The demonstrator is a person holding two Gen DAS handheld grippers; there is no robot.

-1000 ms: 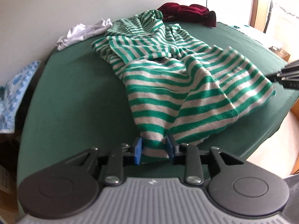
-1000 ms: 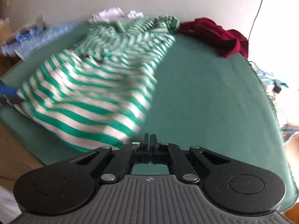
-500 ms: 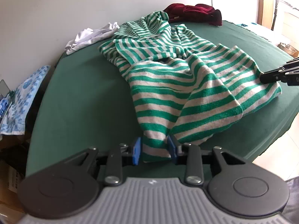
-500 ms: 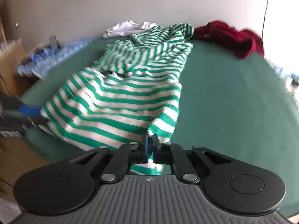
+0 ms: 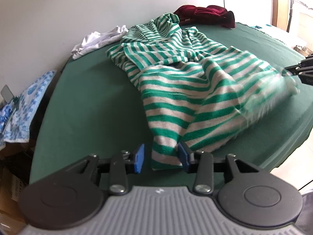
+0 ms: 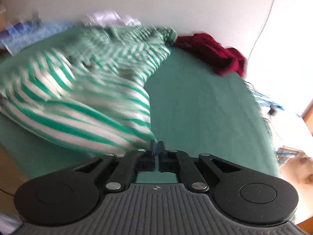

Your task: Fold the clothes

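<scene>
A green-and-white striped garment (image 5: 176, 82) lies crumpled across the green table cover (image 5: 88, 107). One of its near corners rests between the blue pads of my left gripper (image 5: 162, 158), which stands open with a gap beside the left pad. My right gripper (image 6: 156, 149) is shut on another corner of the striped garment (image 6: 88, 98), which is heavily blurred in the right wrist view. In the left wrist view that right gripper (image 5: 299, 70) shows at the right edge, with the cloth below it smeared by motion.
A dark red garment (image 5: 205, 13) and a white one (image 5: 97, 41) lie at the far side by the wall. A blue-patterned cloth (image 5: 25, 113) hangs off the left. The table's near edge drops to the floor at the right (image 5: 289, 156).
My left gripper's pads have spread wider and no longer pinch the corner. My right gripper, shut on the other corner, is moving fast, and the garment blurs and bunches on that side.
</scene>
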